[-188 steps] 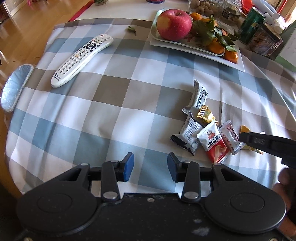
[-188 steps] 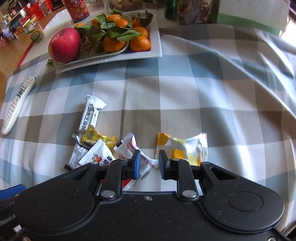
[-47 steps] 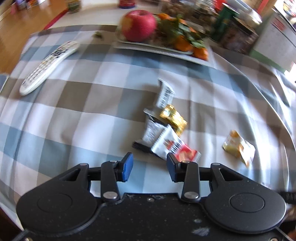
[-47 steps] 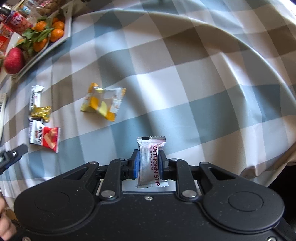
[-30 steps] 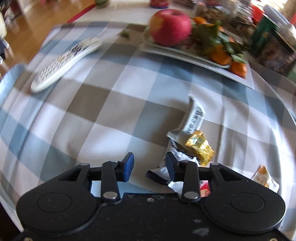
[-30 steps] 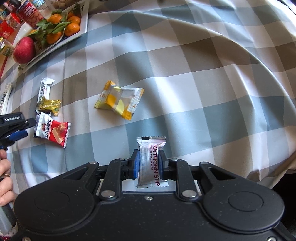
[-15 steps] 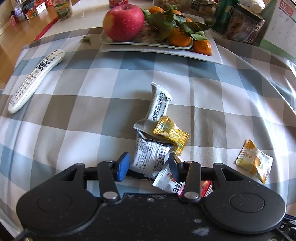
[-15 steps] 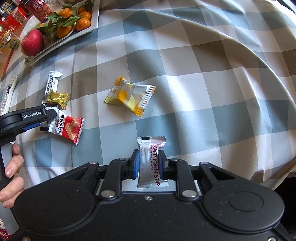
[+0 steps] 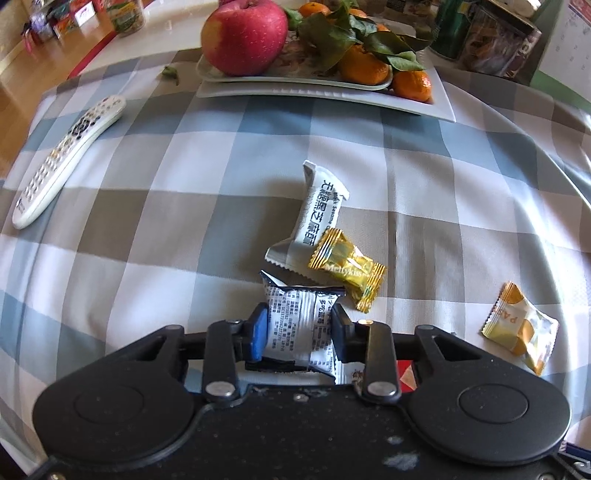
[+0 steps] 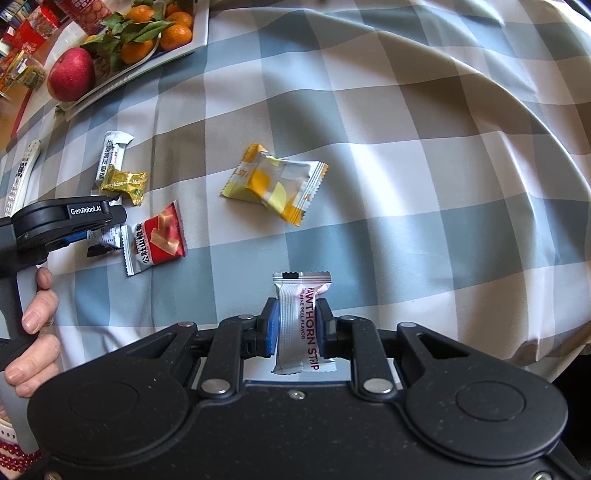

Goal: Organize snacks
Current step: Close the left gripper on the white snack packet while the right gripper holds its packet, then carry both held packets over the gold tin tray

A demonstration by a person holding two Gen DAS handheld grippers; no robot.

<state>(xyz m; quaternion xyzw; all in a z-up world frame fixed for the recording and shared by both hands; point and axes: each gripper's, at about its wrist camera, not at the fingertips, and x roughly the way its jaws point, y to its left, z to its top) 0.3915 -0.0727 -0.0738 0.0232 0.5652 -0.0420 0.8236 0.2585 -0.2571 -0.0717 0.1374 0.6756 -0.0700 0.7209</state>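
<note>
Both grippers hold snacks: the left gripper [image 9: 298, 330] pinches a white packet [image 9: 295, 325] lying on the surface [image 9: 184, 221]; the right gripper [image 10: 297, 325] grips a hawthorn strip [image 10: 298, 325] above the cloth.

I count six snack packets [image 10: 275, 184]: four on cloth, one in my left tongs [image 9: 298, 328], one in right [image 10: 296, 325]. One apple [image 9: 244, 36], one remote [image 9: 66, 158].
</note>
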